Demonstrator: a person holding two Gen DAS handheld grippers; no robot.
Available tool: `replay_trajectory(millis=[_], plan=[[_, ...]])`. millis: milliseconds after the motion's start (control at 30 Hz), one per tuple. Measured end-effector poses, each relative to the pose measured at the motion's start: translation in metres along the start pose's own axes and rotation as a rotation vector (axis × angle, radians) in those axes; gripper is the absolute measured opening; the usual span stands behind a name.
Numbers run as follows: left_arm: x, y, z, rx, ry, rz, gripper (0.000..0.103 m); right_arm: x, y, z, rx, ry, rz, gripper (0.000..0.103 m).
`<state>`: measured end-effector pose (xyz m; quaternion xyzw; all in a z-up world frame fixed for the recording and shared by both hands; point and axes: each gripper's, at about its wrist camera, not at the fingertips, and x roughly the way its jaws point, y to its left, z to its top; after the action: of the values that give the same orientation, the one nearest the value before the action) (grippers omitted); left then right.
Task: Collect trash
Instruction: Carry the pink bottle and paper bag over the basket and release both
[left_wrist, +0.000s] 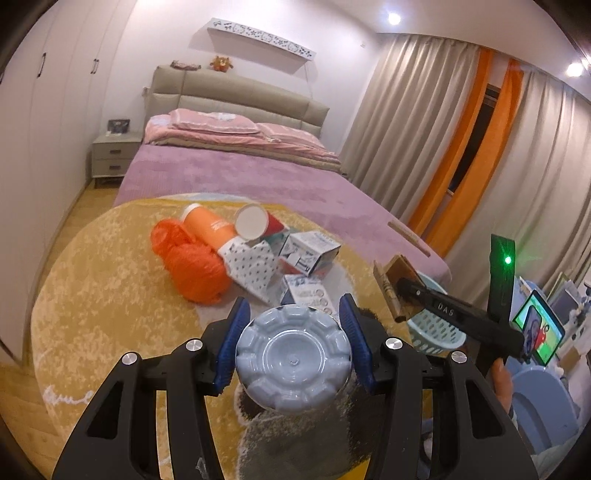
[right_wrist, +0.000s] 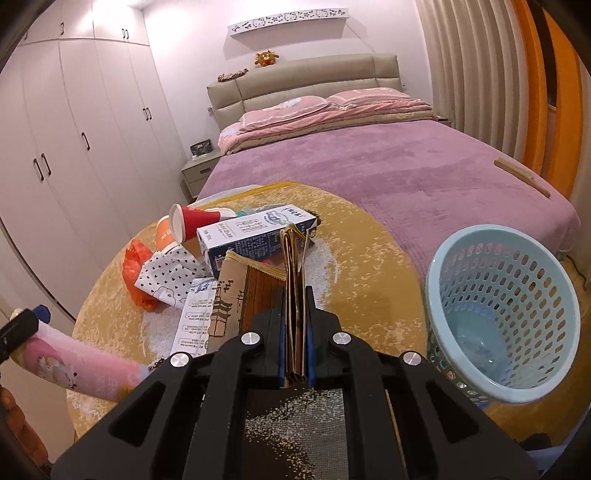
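Evidently bound for the pale-blue perforated plastic basket (right_wrist: 502, 325) at right, the left gripper (left_wrist: 293, 317) clenched a pink, blue-bottomed plastic bottle (left_wrist: 291, 365) while the right gripper (right_wrist: 295, 295) pinched a folded brown paper bag (right_wrist: 293, 266).

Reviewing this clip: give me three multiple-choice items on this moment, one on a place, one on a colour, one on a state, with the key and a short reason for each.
1. Where does the mesh basket stand?
A. on the bed
B. on the floor at the rug's edge near the foot of the bed
C. on the nightstand

2. What colour is the crumpled plastic bag in the trash pile?
A. orange
B. green
C. black

3. What is the state of the right gripper?
A. open and empty
B. shut on the folded brown paper bag
C. shut on a red cup

Key:
1 B, the right wrist view shows it on the floor beside the rug, below the bed's corner.
2 A, it lies bright orange beside the orange cup.
3 B, the blue pads press the flat paper from both sides.
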<state>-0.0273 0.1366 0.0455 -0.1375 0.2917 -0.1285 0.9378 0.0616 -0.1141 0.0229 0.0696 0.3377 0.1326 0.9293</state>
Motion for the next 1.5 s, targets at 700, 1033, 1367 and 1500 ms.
replay_trajectory(millis=[700,1033,1367,1500], plan=[[0.054,-0.078,0.046,0.122,0.022,-0.125,0.049,-0.021,-0.05,0.004,0.085,-0.036,-0.057,0.006],[0.145,-0.111,0.055,0.181,0.183,-0.157,0.049,-0.015,-0.08,-0.002,0.139,-0.007,-0.098,0.006],[0.224,-0.113,0.03,0.136,0.323,-0.12,0.058,-0.005,-0.103,-0.004,0.174,0.011,-0.119,0.006],[0.242,-0.114,0.006,0.157,0.401,-0.062,0.055,0.002,-0.11,-0.005,0.192,0.025,-0.117,0.006]])
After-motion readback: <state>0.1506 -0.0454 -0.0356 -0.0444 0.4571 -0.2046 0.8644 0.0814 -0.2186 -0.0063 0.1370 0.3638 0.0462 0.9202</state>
